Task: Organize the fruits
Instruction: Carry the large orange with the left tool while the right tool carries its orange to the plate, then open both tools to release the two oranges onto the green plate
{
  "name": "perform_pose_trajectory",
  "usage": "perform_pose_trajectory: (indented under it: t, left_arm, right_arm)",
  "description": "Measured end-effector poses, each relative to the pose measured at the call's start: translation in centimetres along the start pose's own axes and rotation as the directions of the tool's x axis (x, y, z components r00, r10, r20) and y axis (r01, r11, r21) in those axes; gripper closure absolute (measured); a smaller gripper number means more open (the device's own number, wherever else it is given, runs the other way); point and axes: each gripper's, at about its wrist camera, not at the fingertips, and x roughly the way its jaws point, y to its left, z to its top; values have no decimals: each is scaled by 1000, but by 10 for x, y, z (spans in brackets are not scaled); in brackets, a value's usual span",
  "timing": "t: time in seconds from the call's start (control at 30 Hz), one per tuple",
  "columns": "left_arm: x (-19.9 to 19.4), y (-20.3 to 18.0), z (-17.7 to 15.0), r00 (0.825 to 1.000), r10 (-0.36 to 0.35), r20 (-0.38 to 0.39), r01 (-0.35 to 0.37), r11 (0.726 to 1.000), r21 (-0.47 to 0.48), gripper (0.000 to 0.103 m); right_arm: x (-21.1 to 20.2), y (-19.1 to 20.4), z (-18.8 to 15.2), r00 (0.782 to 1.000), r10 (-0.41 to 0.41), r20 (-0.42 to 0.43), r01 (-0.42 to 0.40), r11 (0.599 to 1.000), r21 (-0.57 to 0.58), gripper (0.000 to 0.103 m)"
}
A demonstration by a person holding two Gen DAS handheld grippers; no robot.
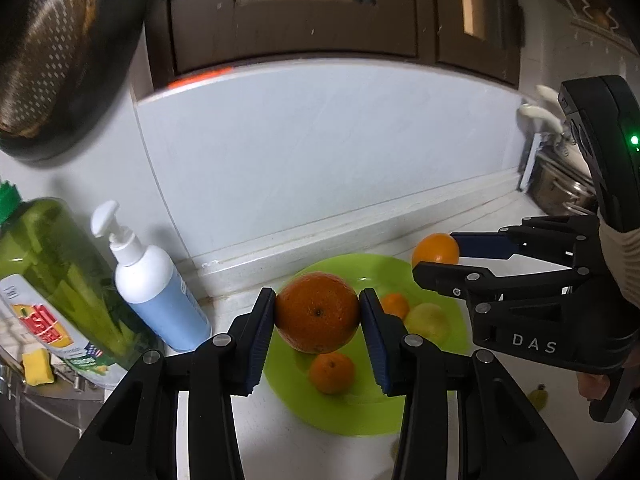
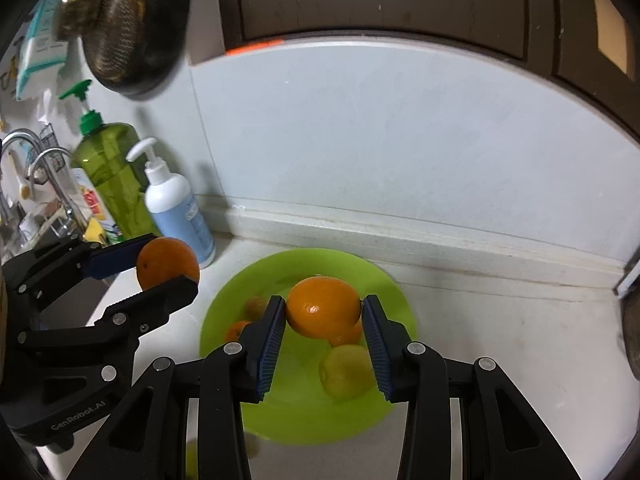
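My left gripper [image 1: 318, 316] is shut on a large dark orange [image 1: 317, 312], held above the near left part of a lime-green plate [image 1: 360, 408]. On the plate lie two small mandarins [image 1: 331, 373] [image 1: 394, 305] and a yellow-green fruit [image 1: 427, 320]. My right gripper [image 2: 324, 316] is shut on a bright orange [image 2: 323, 307] over the same plate [image 2: 312, 420], with the yellow-green fruit [image 2: 345, 372] under it. Each view shows the other gripper from the side: the right one [image 1: 436, 258] with its orange [image 1: 435, 249], the left one [image 2: 168, 264] with its orange [image 2: 166, 258].
A white and blue pump bottle [image 1: 154, 280] and a green dish-soap bottle [image 1: 52, 280] stand left of the plate by the wall. A sink tap [image 2: 44, 176] is at the far left, pots [image 1: 564, 188] at the right. A dark pan [image 1: 44, 52] hangs above. A small yellowish fruit [image 1: 538, 396] lies on the counter.
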Motion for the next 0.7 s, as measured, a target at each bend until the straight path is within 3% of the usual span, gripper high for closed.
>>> perform_pose_trajectory:
  t: [0.7]
  left_arm:
    - [90, 15, -6, 983, -54, -174, 48, 998, -35, 61]
  right_arm:
    - [98, -29, 8, 985, -11, -169, 15, 1000, 23, 62]
